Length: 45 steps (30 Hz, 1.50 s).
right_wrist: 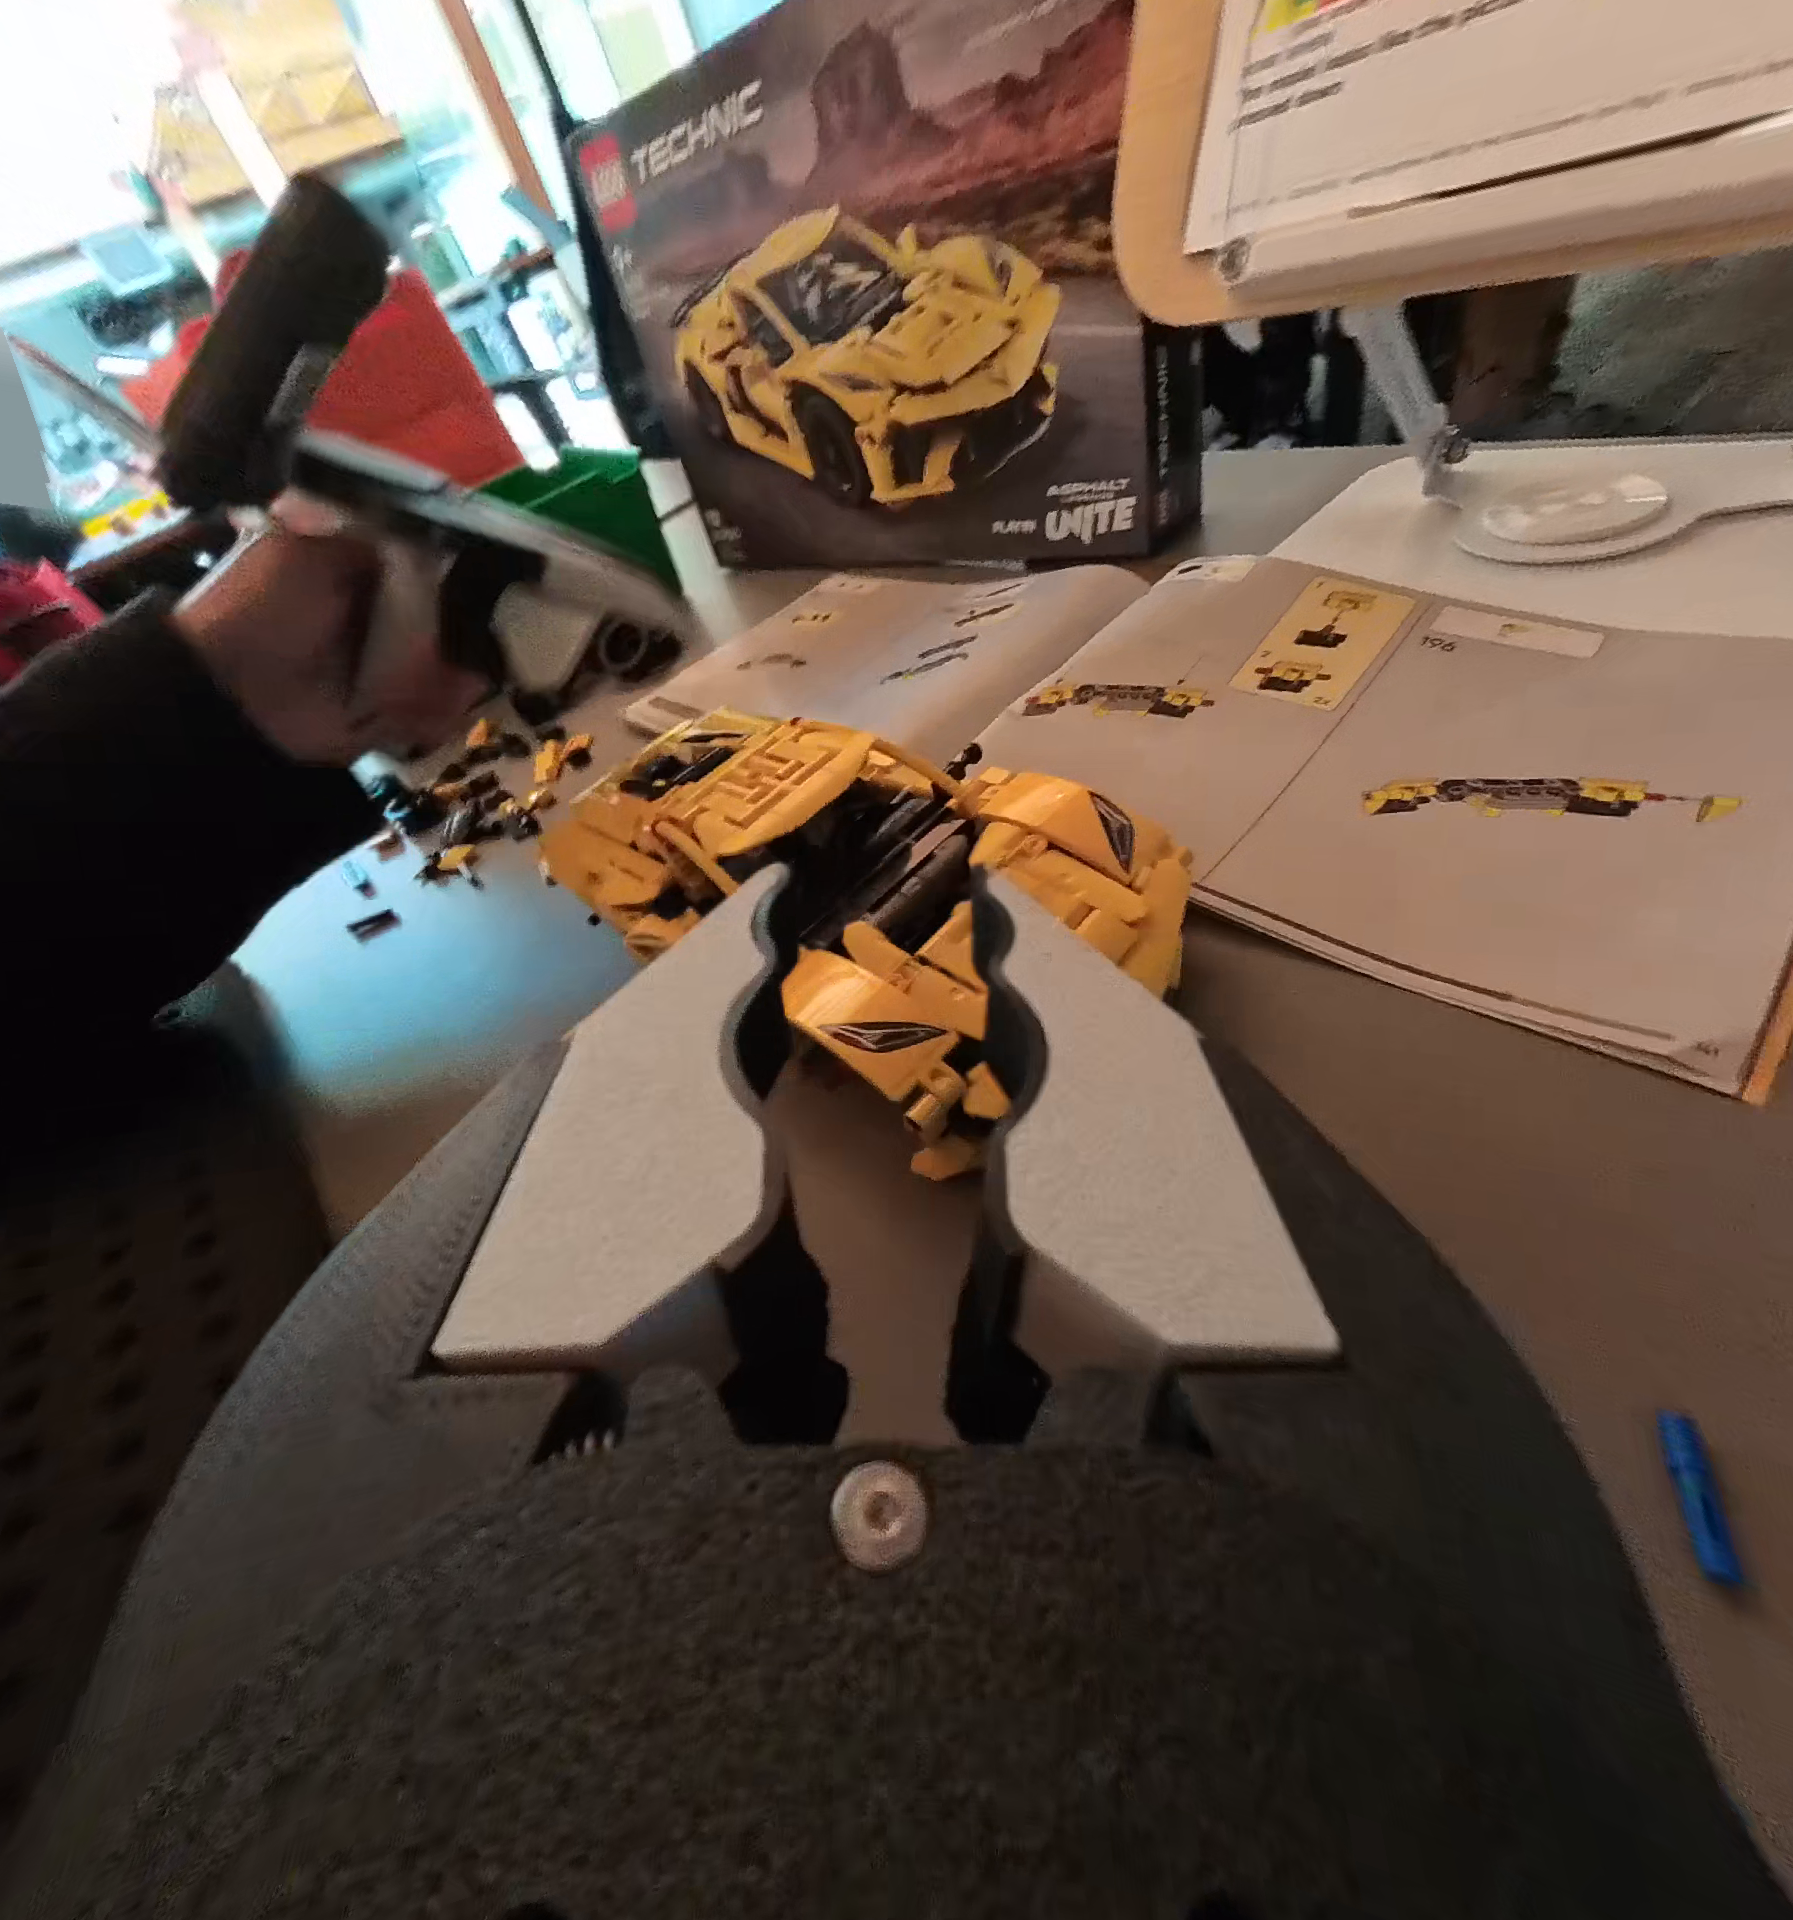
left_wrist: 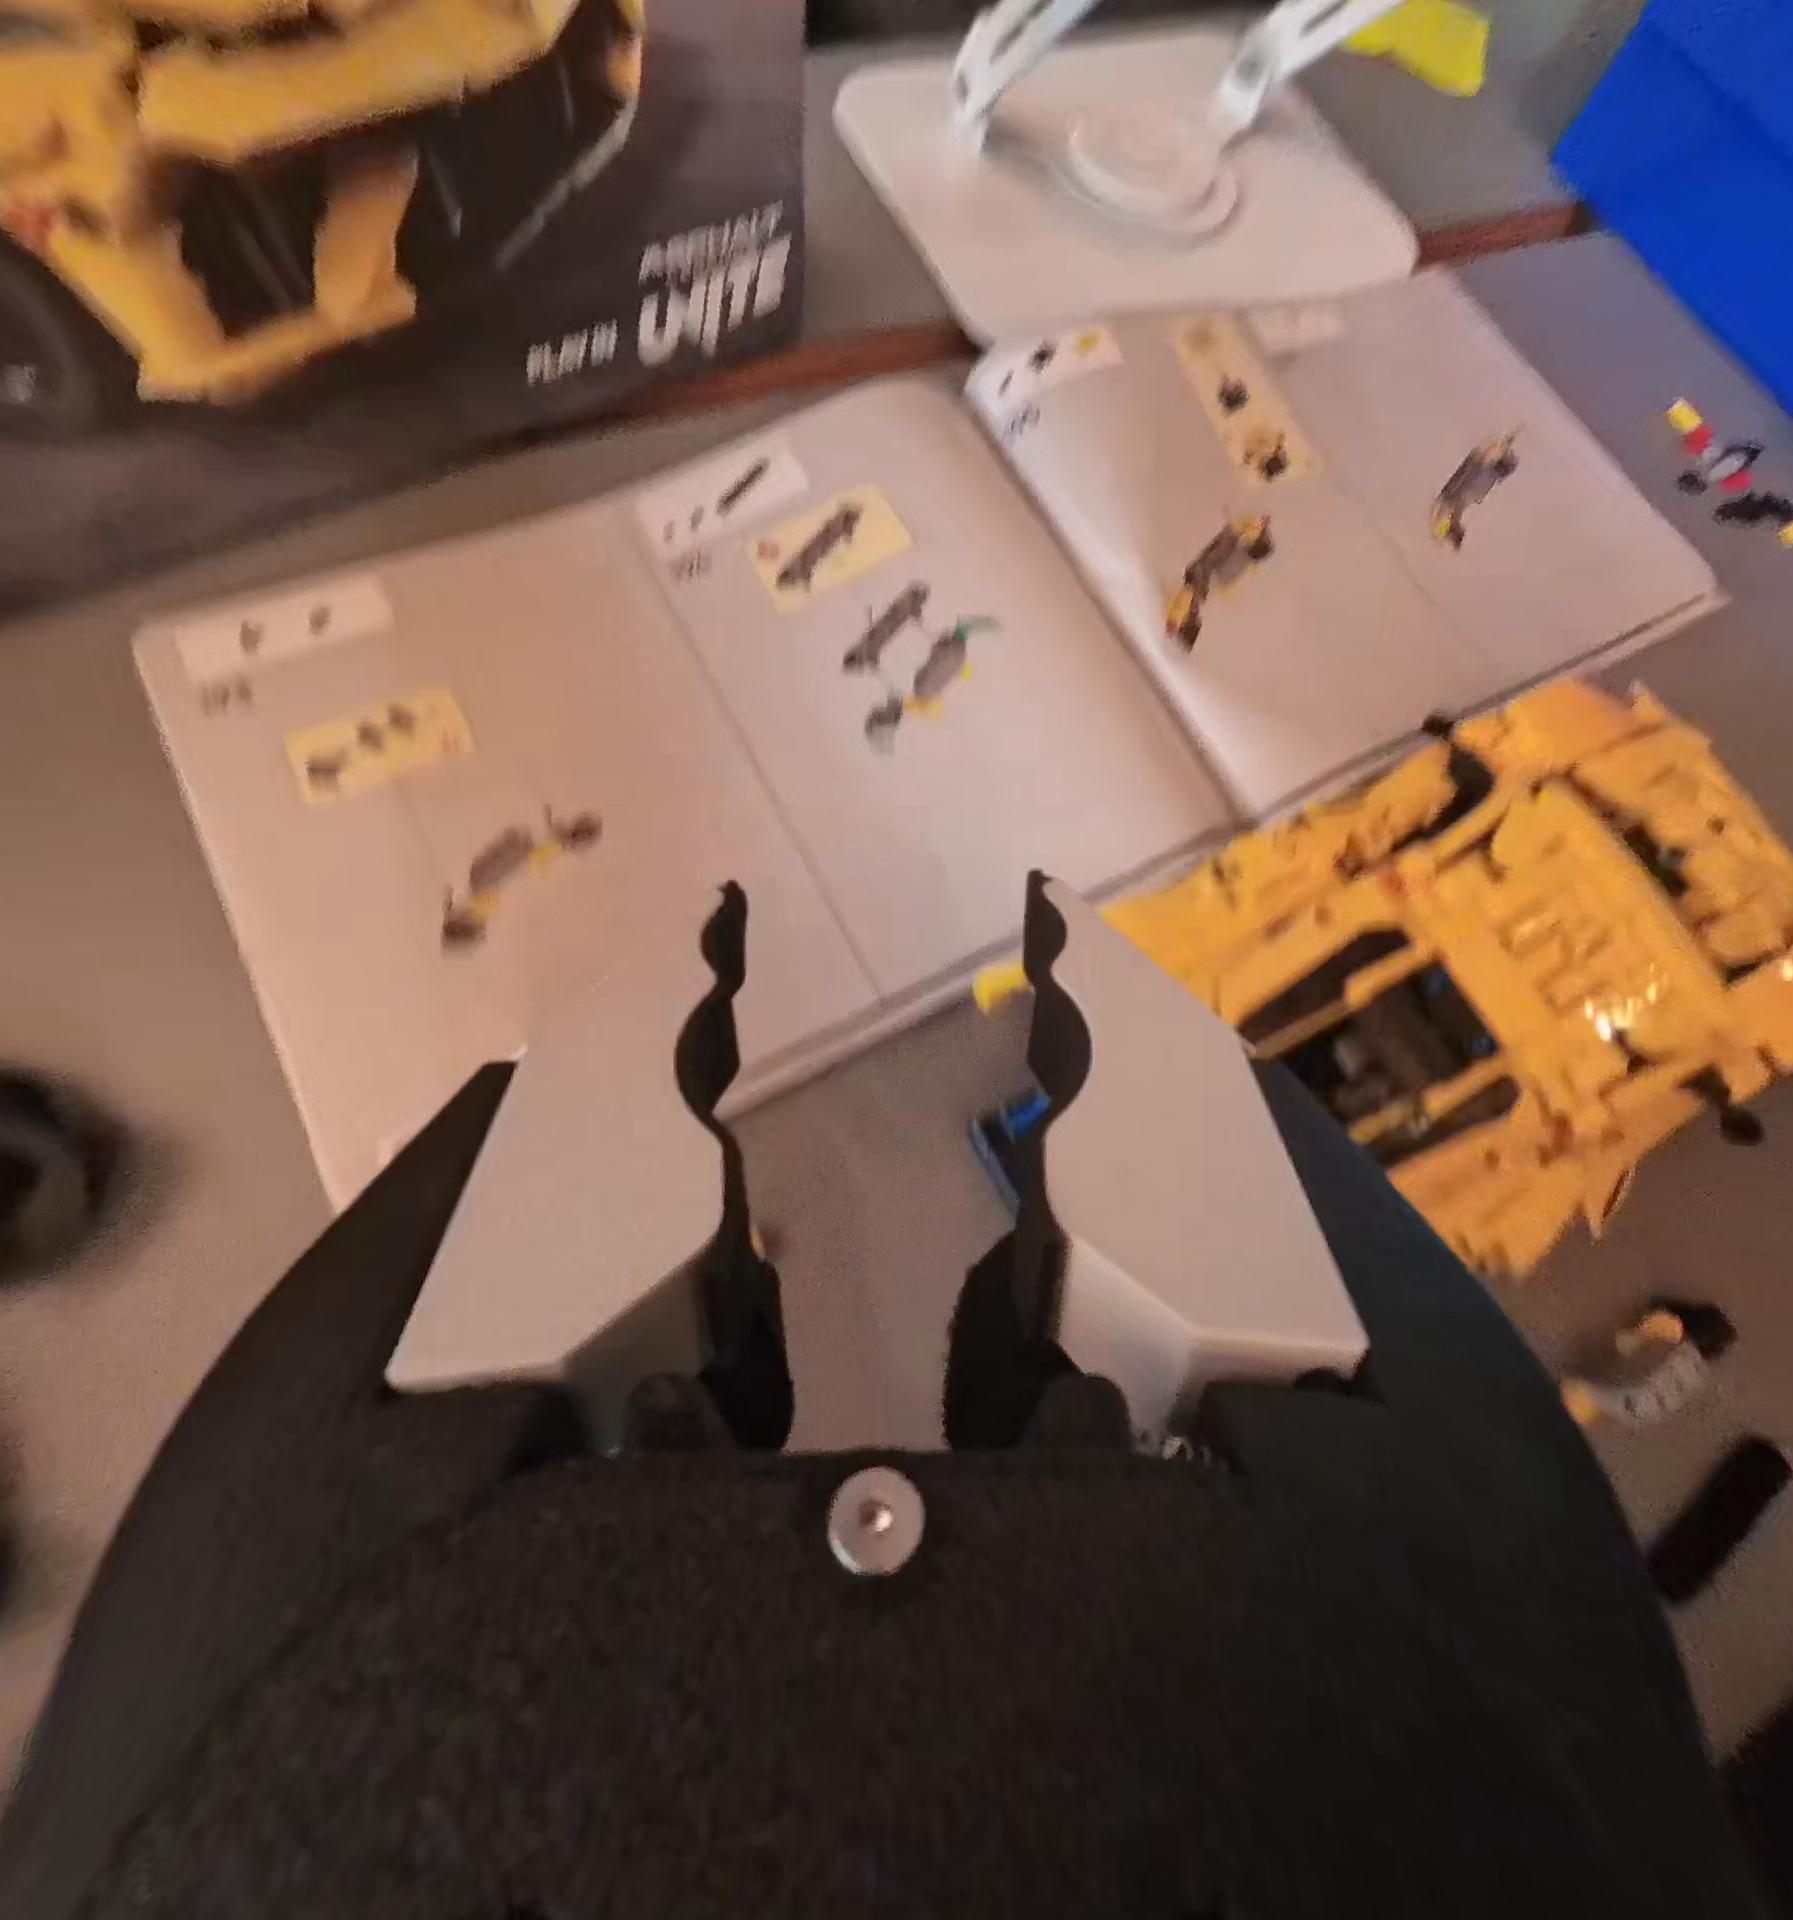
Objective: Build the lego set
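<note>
The part-built yellow lego car [right_wrist: 871, 831] sits on the grey table beside the open instruction booklet [right_wrist: 1391, 790]. My right gripper [right_wrist: 881, 894] is narrowed around the car's front corner, and both fingers seem to touch a yellow fender piece. My left gripper [left_wrist: 881, 894] is open and empty. It hovers over the other open booklet [left_wrist: 663, 779], with the car [left_wrist: 1494, 987] to its right. It also shows in the right wrist view [right_wrist: 601, 644], held up by a hand at the left. The left wrist view is blurred.
The set's box [right_wrist: 902, 343] stands at the back, next to a white stand base [right_wrist: 1557, 509]. Loose small pieces [right_wrist: 476, 790] lie left of the car. A blue piece [right_wrist: 1697, 1496] lies near right. Black tyres [left_wrist: 9, 1174], a blue bin [left_wrist: 1723, 187] and more pieces [left_wrist: 1650, 1361] lie around. My right fingertips sit around 30 cm from my left ones.
</note>
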Motion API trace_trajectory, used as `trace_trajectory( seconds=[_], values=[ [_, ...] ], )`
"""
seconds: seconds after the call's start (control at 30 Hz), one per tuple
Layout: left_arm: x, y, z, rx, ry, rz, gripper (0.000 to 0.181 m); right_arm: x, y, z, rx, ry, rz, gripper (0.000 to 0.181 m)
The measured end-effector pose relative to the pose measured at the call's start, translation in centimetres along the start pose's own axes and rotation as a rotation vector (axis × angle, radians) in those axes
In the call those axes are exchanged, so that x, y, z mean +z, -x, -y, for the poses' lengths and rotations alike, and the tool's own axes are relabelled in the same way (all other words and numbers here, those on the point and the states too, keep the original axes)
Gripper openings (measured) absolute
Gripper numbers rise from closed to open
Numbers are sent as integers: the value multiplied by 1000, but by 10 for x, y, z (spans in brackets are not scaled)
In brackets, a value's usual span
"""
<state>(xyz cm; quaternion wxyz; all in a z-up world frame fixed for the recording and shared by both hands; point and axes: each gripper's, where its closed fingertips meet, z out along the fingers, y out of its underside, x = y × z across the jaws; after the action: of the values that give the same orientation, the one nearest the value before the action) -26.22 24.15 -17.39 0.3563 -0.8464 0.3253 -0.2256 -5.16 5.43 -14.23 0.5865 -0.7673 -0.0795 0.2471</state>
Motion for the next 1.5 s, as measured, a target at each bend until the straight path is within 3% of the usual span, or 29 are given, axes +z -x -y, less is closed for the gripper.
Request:
trace_trajectory(
  seconds=[0.1,0.2,0.4,0.53,0.63,0.73,0.8,0.87,0.97,1.17,1.5],
  values=[
    [-26,-3,-47,-76,39,23,53,-4,-1,-4,5,-3,-2,39],
    [-50,-7,-74,-154,31,29,54,-3,-7,-11,60,14,-33,39],
    [-91,-22,-92,-122,-20,80,53,0,-2,-20,41,48,-36,40],
    [-101,-46,-109,-100,20,120,53,3,13,-31,-3,101,6,39],
    [-104,-87,-113,17,-54,8,53,5,35,-43,-80,177,71,39],
    [-104,-118,-117,44,-132,-132,53,5,72,-63,-165,289,242,36],
    [-101,-138,-123,30,-125,-254,53,5,88,-78,-191,376,314,24],
    [-99,-151,-129,24,-85,-337,53,2,103,-96,-249,478,382,24],
    [-96,-163,-135,63,-50,-409,53,6,108,-118,-366,579,391,23],
    [-92,-183,-138,152,-30,-498,50,14,116,-130,-468,642,430,16],
    [-98,-193,-112,92,-174,-595,48,25,126,-139,-619,679,419,6]
  ],
)
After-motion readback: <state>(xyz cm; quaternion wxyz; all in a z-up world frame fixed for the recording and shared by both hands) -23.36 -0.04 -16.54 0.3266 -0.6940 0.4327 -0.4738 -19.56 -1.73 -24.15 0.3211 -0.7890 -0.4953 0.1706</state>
